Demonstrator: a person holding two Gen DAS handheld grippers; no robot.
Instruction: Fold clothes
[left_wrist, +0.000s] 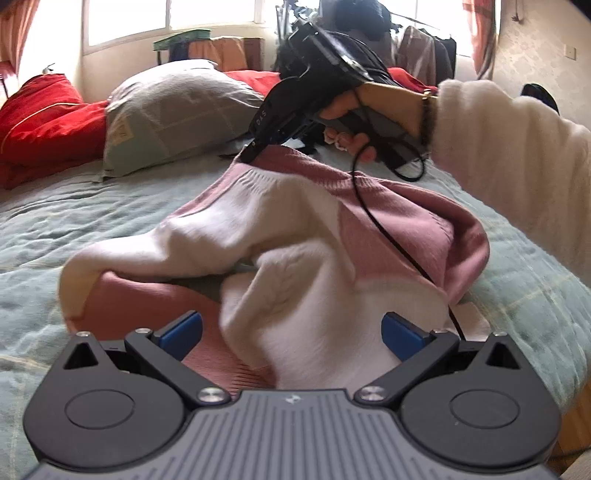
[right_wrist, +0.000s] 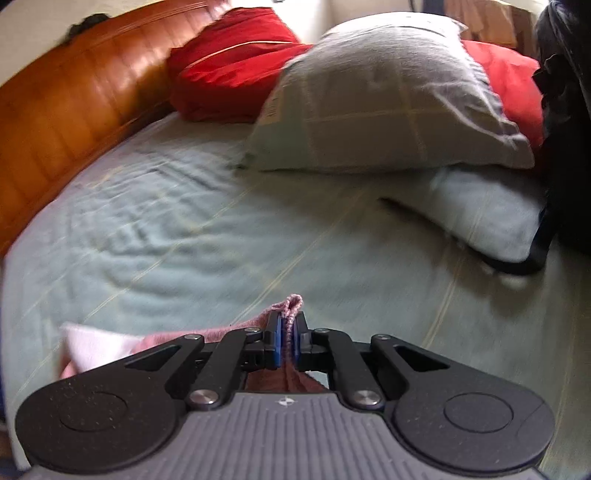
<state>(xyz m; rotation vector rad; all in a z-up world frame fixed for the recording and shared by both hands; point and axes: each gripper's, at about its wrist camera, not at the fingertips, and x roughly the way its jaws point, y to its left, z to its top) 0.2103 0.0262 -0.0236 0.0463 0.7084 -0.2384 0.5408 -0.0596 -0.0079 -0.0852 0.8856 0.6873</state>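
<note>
A pink and white knitted sweater (left_wrist: 295, 229) lies bunched on the pale green bedspread (left_wrist: 74, 221). My left gripper (left_wrist: 291, 332) stands open low over its near end, with white fabric bulging between the blue pads (left_wrist: 184, 328). In the left wrist view my right gripper (left_wrist: 251, 149), held by a hand in a cream sleeve (left_wrist: 517, 155), pinches the sweater's far pink edge and lifts it. In the right wrist view my right gripper (right_wrist: 286, 341) is shut on a fold of pink knit (right_wrist: 291, 306), with more sweater (right_wrist: 96, 345) trailing to the left below.
A grey-green pillow (left_wrist: 177, 110) and red pillows (left_wrist: 44, 118) lie at the head of the bed. A wooden headboard (right_wrist: 66, 107) runs along the left. A dark bag (right_wrist: 565, 110) and a folded pale cloth (right_wrist: 487, 221) sit at the right. A black cable (left_wrist: 388, 236) crosses the sweater.
</note>
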